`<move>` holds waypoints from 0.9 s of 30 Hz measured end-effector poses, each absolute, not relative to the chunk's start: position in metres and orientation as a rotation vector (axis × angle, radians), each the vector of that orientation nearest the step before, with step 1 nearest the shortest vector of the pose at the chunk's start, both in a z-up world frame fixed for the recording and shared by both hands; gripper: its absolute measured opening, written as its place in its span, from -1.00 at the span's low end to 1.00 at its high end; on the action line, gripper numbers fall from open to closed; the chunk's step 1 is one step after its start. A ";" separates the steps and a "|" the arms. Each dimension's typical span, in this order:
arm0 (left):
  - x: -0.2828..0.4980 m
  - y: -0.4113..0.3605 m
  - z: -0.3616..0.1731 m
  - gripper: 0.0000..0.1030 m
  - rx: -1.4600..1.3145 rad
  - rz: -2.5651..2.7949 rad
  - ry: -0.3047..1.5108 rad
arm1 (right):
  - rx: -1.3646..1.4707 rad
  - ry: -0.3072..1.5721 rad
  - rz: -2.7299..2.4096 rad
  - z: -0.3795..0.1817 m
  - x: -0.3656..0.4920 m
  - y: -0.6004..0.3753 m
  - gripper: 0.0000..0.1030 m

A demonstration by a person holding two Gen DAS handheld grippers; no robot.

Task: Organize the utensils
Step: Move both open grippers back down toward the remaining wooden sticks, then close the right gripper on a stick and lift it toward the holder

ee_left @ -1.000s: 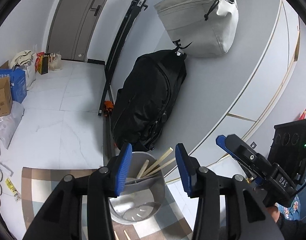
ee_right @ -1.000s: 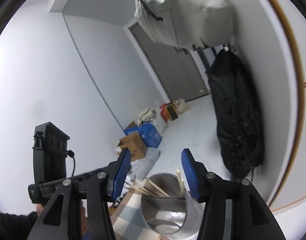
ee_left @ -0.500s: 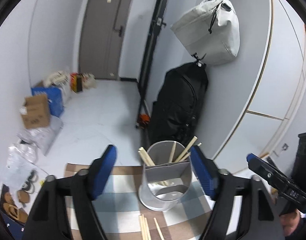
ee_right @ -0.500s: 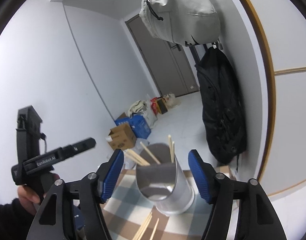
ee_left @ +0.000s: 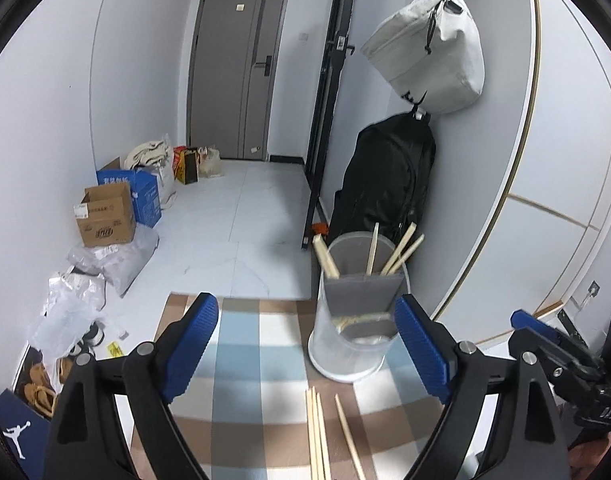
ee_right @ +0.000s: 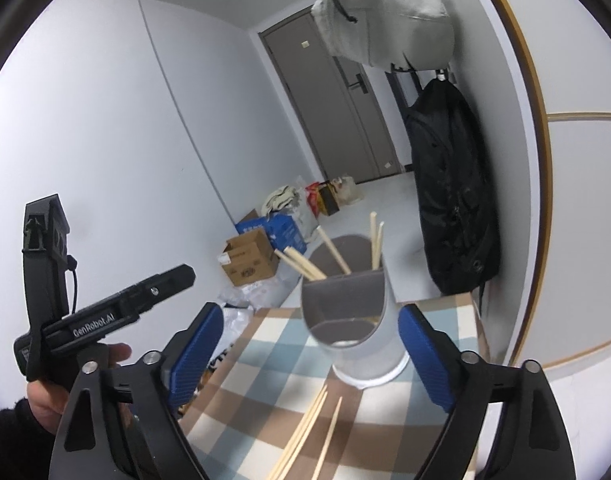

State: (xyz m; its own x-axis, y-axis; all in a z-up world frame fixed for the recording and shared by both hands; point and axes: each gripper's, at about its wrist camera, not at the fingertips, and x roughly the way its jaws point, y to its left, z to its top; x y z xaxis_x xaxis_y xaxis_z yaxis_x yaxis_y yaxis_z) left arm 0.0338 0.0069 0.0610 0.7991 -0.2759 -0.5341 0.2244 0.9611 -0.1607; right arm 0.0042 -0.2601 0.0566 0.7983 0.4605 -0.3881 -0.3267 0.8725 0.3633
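Note:
A translucent round holder (ee_left: 355, 312) (ee_right: 355, 320) with a grey divider stands on a checked cloth (ee_left: 261, 360) (ee_right: 265, 368). Several wooden chopsticks (ee_left: 401, 250) (ee_right: 301, 264) lean inside it. A few loose chopsticks (ee_left: 319, 432) (ee_right: 305, 432) lie on the cloth in front of the holder. My left gripper (ee_left: 307, 348) hangs above the cloth, its jaws still opening, nothing between its blue pads. My right gripper (ee_right: 311, 354) is likewise opening wide and empty, the holder just beyond its fingertips. Each gripper shows at the edge of the other's view.
A black backpack (ee_left: 385, 184) leans on the wall behind the holder, a pale bag (ee_left: 429, 60) hangs above it. Cardboard boxes (ee_left: 105, 216), plastic bags and shoes line the floor at left. A grey door (ee_left: 233, 64) closes the far end.
Both grippers have drawn back from the holder and tipped downward while their jaws spread wide. The cloth and the loose chopsticks have come into view.

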 end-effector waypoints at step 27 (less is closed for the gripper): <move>0.035 0.045 -0.033 0.85 -0.103 -0.181 0.834 | 0.081 0.944 0.410 -0.075 0.049 -0.194 0.29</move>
